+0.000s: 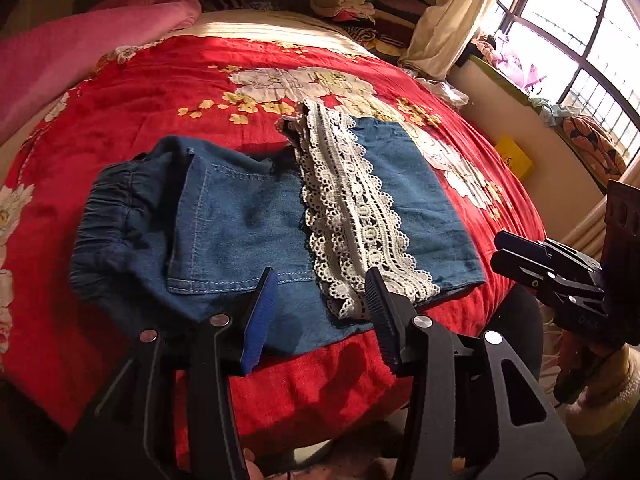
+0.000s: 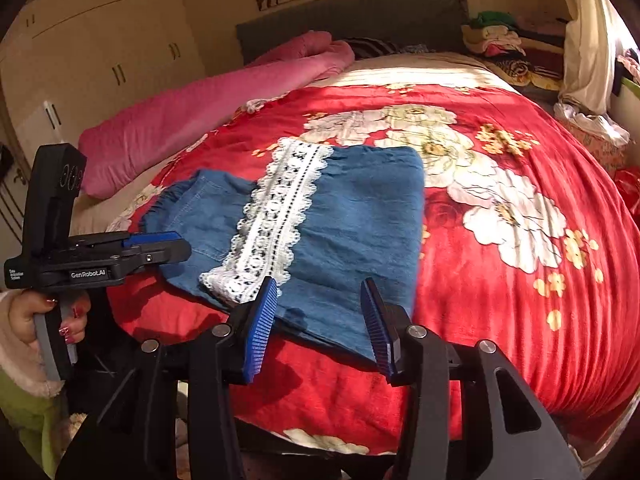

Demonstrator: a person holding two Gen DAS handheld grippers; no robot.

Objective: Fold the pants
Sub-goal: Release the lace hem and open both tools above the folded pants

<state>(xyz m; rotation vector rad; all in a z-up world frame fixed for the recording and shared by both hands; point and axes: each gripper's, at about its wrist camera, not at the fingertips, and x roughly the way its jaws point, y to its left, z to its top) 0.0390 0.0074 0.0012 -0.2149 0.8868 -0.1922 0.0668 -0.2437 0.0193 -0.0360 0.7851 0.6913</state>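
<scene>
Now the folded pants (image 1: pixel 248 216) are laid on the bed (image 1: pixel 120 112); both grippers, left (image 1: pixel 320 316) and right (image 2: pixel 320 320), are held open, empty, at their near edge.

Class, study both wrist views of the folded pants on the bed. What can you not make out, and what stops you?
- Pants: the layers under the top fold are hidden by the denim itself in both views.
- Lace: its near end in the right wrist view sits behind a blue pad of the right tongs.
- Clothes pile: too small and dim to tell single items apart.
</scene>
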